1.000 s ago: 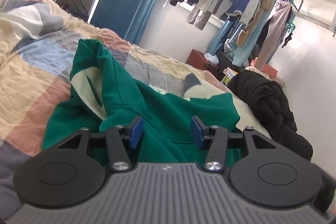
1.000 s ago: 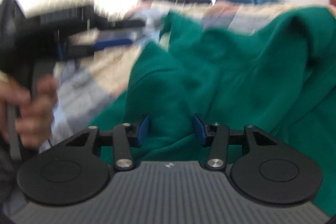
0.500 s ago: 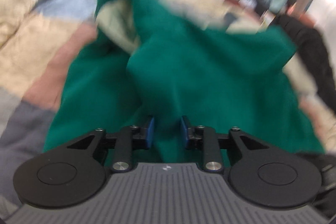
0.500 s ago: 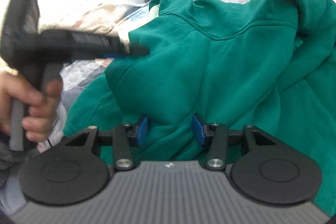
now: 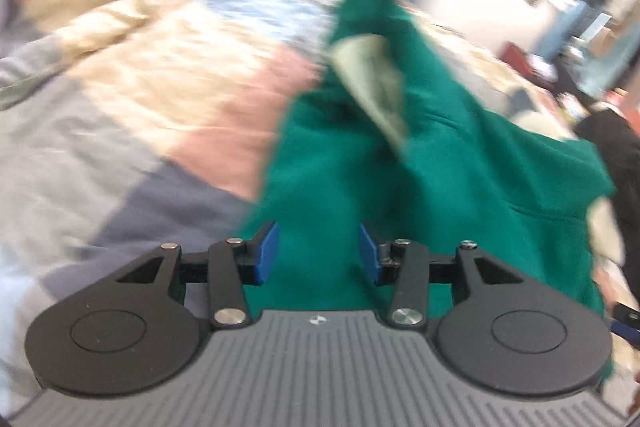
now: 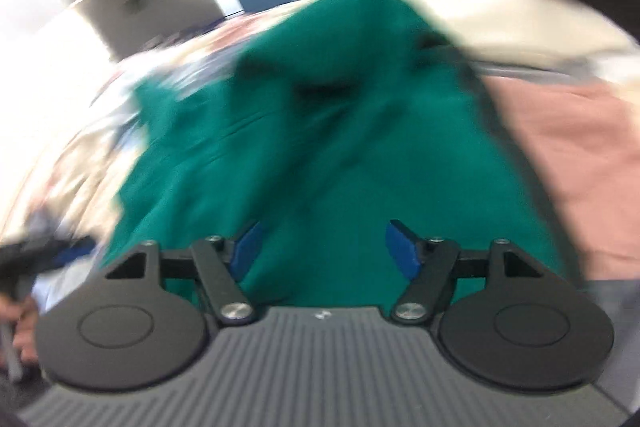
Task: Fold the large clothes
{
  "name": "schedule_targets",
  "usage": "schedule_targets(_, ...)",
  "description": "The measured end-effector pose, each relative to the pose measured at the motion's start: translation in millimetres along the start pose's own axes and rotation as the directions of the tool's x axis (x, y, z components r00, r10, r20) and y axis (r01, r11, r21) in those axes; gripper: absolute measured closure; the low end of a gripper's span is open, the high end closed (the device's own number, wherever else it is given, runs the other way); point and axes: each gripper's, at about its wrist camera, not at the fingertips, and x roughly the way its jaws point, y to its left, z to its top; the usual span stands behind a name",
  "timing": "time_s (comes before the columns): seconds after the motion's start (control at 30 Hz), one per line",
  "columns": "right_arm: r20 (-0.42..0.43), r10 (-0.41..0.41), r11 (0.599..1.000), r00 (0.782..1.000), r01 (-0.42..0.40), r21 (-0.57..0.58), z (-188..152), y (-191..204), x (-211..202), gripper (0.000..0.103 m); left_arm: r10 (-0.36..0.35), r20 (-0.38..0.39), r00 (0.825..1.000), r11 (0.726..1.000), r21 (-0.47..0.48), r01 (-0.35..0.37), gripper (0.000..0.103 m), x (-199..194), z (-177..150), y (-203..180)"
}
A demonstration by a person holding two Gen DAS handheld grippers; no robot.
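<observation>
a green hooded sweatshirt lies crumpled on a bed covered by a patchwork quilt of cream, pink, grey and pale blue squares; both views are smeared by motion. in the left wrist view the garment fills the right half, its hood turned so that the pale lining shows, and green cloth runs down to the left gripper. its blue pads stand apart and have just been opening; a fold of the cloth lies between them, and the pads do not press on it. in the right wrist view the sweatshirt rises in a heap ahead of the right gripper, whose blue pads are spread wide and have just been opening, with green cloth below and between them but not pinched. a pink quilt square lies to the right of the heap. at the far left edge a person's hand holds the other tool, blurred. a dark jacket lies beyond the garment at the bed's far edge.
</observation>
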Motion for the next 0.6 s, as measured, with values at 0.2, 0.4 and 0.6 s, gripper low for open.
schedule_targets(0.2,-0.008,-0.242,0.957,0.970,0.240,0.160,25,-53,13,0.023,0.108,-0.074,0.991,0.990,-0.087,-0.114,0.053,22,0,24)
schedule_targets(0.4,-0.109,-0.236,0.946,0.966,0.254,0.200,20,-72,39,0.023,0.107,-0.116,0.987,0.989,-0.090,-0.117,0.053,34,-5,27)
schedule_targets(0.6,-0.175,-0.043,0.957,0.984,0.091,0.274,7,-70,54,0.020,0.037,-0.164,0.986,0.997,-0.058,-0.047,0.052,42,-16,17)
